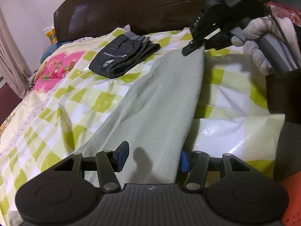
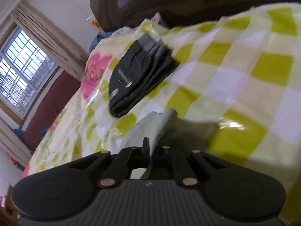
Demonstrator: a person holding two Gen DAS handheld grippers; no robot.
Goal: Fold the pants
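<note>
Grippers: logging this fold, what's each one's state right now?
Left gripper: jaws open around the pale green pants.
Right gripper: shut on the pants' far end.

Right wrist view is motion-blurred: dark folded garment (image 2: 139, 75) and checkered cover (image 2: 235, 71) smear, print details unreadable. Right gripper (image 2: 147, 150) fingertips merge into one dark shape; pale pants (image 2: 150, 130) edge at them is fuzzy, shadow hides its right side. Left wrist view: left gripper (image 1: 152, 157) right pad (image 1: 185, 161) half hidden behind the pants fabric. Gloved hand (image 1: 257, 43) cut off by the right edge. Orange packet (image 1: 50, 34) by the headboard (image 1: 131, 5) too small to identify.
</note>
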